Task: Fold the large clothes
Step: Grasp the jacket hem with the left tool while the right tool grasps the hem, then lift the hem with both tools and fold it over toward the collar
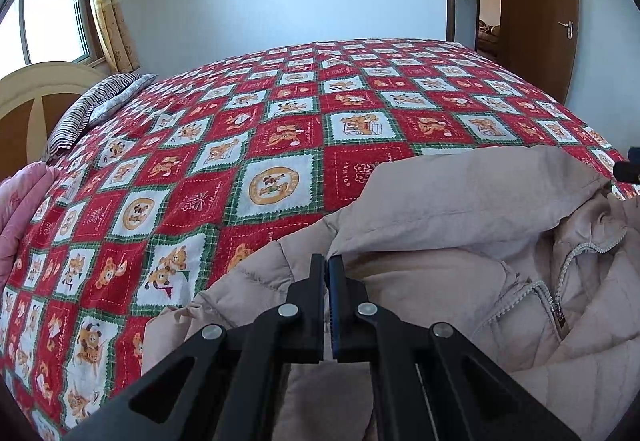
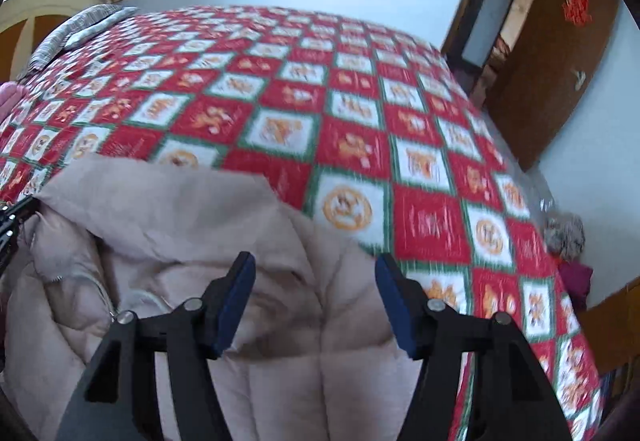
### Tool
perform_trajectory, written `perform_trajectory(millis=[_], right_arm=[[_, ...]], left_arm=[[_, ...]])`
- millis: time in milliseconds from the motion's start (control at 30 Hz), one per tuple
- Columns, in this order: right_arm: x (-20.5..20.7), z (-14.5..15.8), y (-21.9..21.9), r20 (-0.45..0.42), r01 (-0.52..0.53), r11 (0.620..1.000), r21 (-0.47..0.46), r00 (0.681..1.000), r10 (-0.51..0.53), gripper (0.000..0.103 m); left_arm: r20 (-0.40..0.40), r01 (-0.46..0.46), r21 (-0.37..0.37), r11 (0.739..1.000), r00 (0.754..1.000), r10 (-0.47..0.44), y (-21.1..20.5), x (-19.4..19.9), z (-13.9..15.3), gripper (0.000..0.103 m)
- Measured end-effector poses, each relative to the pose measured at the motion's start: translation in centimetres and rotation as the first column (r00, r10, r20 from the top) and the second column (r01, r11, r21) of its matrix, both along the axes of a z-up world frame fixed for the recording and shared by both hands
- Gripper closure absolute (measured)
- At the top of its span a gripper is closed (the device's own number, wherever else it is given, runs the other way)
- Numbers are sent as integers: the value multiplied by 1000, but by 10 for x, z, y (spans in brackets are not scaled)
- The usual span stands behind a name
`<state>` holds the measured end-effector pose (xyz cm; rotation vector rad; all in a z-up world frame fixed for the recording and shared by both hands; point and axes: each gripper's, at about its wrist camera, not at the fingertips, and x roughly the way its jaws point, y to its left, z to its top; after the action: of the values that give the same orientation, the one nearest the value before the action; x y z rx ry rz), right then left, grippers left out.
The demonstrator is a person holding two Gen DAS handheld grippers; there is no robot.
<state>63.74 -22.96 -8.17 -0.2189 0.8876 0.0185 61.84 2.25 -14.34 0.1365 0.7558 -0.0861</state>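
Note:
A beige hooded down jacket [image 1: 460,241] lies on the bed's red, white and green patchwork quilt [image 1: 240,145], front up, its zipper [image 1: 558,311] partly open. My left gripper [image 1: 327,261] is shut, its tips at the jacket's shoulder beside the hood; whether cloth is pinched between them is unclear. My right gripper [image 2: 315,261] is open above the jacket [image 2: 240,321] near its other shoulder, with nothing between its fingers [image 2: 236,297]. The right wrist view is motion-blurred.
Striped pillows [image 1: 92,109] and a cream headboard [image 1: 36,89] are at the far left. A pink blanket [image 1: 16,209] lies at the bed's left edge. A wooden door [image 1: 536,1] stands open at the right. Things on the floor [image 2: 568,241] lie beside the bed.

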Motion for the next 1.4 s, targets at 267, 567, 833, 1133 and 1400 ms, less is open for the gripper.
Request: perform_trajectory(millis=[267,567,833,1133,1400], right_arm=[[37,-55,44,-154,-155,972,-177,980,128,70],[-2,-24,19,-15,-136,986,-95,991,135,98],[-17,-48,14,-26,-130,986,-109,991,128,99],[-30,-55,13,-17,-124,984,-130,992,123,100],[-33,-70,5,-43,-125,983,-138,992,120,100]], left_arm=[[13,-5,-22,1000,1000,5,5,-4,5,102],[65,27,17,999,998,-28,4,-30,13,102],[83,34,-35,999,996,-31,13,-63,28,102],[99,-52,-148,988,993,67,0,-2,70,24],[97,-46,-61,997,994,52,-54,39,44,20]])
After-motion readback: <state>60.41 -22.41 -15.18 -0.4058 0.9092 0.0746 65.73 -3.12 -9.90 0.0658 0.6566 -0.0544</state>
